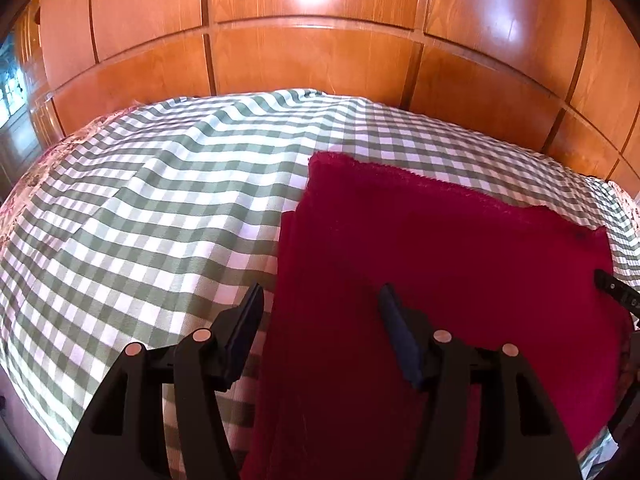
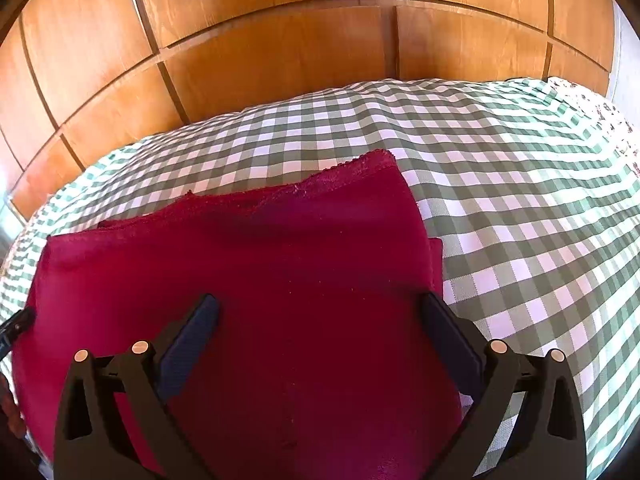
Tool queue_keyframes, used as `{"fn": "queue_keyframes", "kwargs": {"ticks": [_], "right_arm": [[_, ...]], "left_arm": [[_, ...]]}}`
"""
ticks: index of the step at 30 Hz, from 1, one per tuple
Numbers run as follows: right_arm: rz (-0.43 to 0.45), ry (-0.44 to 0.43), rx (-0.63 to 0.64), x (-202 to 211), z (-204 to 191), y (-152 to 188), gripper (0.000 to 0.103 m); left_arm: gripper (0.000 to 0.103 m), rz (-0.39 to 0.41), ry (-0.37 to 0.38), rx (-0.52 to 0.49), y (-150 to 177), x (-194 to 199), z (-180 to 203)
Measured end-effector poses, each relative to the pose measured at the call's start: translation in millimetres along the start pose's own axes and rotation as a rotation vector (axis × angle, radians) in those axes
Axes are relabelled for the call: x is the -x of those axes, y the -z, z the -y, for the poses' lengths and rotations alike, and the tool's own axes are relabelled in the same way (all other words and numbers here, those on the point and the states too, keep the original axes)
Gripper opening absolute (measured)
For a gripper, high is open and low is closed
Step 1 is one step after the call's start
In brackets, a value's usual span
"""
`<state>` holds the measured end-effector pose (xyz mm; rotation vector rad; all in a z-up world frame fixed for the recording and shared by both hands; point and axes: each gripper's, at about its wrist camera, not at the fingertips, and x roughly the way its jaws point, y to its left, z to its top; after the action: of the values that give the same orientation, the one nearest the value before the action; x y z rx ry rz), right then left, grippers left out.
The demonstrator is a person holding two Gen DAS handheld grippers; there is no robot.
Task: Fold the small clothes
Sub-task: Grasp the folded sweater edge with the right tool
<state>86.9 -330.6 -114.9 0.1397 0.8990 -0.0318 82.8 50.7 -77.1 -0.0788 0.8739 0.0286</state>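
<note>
1. You are holding your left gripper [image 1: 322, 300] above the left edge of the folded crimson fleece cloth [image 1: 440, 280]. Its jaws are standing apart with nothing between the pads; one blue pad is hanging over the green-and-white checked tablecloth [image 1: 140, 200], the other over the cloth.

2. You are holding your right gripper [image 2: 320, 312] over the near right part of the same crimson cloth [image 2: 260, 272]. Its jaws are spread wide and are gripping nothing; the fabric is lying flat beneath them.

3. The cloth is lying flat on the checked tablecloth [image 2: 520, 200], in at least two layers, with a frayed far edge. In the left wrist view it is filling the frame from 1 o'clock round to 6 o'clock; in the right wrist view it is running from 12 o'clock round through 9 to 6 o'clock.

4. Only the left wrist view is showing the wide bare stretch of tablecloth at 9 to 11 o'clock, and a dark tip of the other tool at 3 o'clock, at the cloth's right edge.

5. Only the right wrist view is showing the lower layer sticking out just past the cloth's right edge, and the bare tablecloth at 1 to 4 o'clock. A dark tool tip is showing at 9 o'clock.

6. The glossy orange wooden panelled wall [image 1: 320, 52] is rising behind the table in both views.
</note>
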Motion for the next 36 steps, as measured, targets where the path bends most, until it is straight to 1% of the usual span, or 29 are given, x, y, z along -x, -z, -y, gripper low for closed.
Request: {"fn": "queue_keyframes", "kwargs": {"ticks": [7,10,12,14,16,17,18,20,21,22,23,24,25,26,28,29,32,33,36], "right_arm": [[0.011,0.018,-0.005,2.4,-5.7,3.5,0.100],[-0.006,0.063,-0.004,6.5,-10.8,0.9,0.100],[0.030,0.093,0.019,19.6,-17.5,-3.4,0.095],[0.068,0.113,0.029,29.0,-18.6,-10.1,0.086],[0.073,0.131,0.016,30.6,-14.3,-18.1,0.084],[0.069,0.144,0.004,28.1,-9.9,-23.0,0.079],[0.062,0.159,-0.007,24.0,-5.3,-27.4,0.077],[0.032,0.175,-0.029,12.8,1.7,-34.2,0.069],[0.015,0.172,-0.037,7.1,3.7,-36.0,0.067],[-0.007,0.160,-0.040,0.4,4.5,-37.2,0.060],[-0.039,0.143,-0.032,-7.8,3.6,-37.1,0.044],[-0.058,0.140,-0.015,-12.8,1.3,-36.8,0.037],[-0.065,0.144,0.011,-15.3,-4.1,-36.2,0.022],[-0.057,0.161,0.051,-15.0,-9.9,-36.2,0.013],[-0.034,0.183,0.103,-10.5,-19.3,-37.8,0.011],[-0.007,0.192,0.122,-4.4,-23.3,-39.9,0.010],[0.061,0.204,0.125,8.0,-22.0,-47.9,0.008],[0.058,0.218,0.117,4.6,-18.7,-49.9,0.008],[-0.034,0.242,0.075,-25.4,-3.7,-48.4,0.007]], "left_arm": [[0.060,0.039,0.008,-0.004,3.6,20.7,0.0],[0.060,0.053,0.003,-0.021,5.4,27.4,1.6],[0.062,0.059,-0.001,-0.035,5.8,28.5,0.4],[0.063,0.051,-0.005,-0.031,5.7,26.1,-2.0],[0.063,0.041,-0.005,-0.018,5.5,23.2,-3.9],[0.063,0.039,-0.009,-0.018,5.6,22.4,-4.5],[0.063,0.037,-0.011,-0.018,5.9,21.7,-4.8],[0.063,0.029,-0.019,-0.019,7.4,18.9,-6.6],[0.063,0.025,-0.023,-0.017,8.3,17.6,-6.7],[0.063,0.023,-0.024,-0.016,8.4,16.8,-7.6],[0.063,0.021,-0.026,-0.016,8.6,15.3,-8.1],[0.063,0.020,-0.029,-0.018,8.4,14.0,-8.5],[0.063,0.019,-0.031,-0.019,8.2,12.4,-9.1],[0.063,0.018,-0.033,-0.016,7.9,11.2,-9.6],[0.063,0.017,-0.034,-0.011,7.0,8.4,-10.3],[0.063,0.015,-0.035,-0.011,6.2,6.4,-10.1],[0.064,-0.004,-0.046,-0.012,6.7,-2.5,-9.3],[0.064,-0.016,-0.045,-0.008,7.4,-7.3,-9.8],[0.069,-0.029,-0.043,0.011,9.1,-14.6,-13.0]]}}
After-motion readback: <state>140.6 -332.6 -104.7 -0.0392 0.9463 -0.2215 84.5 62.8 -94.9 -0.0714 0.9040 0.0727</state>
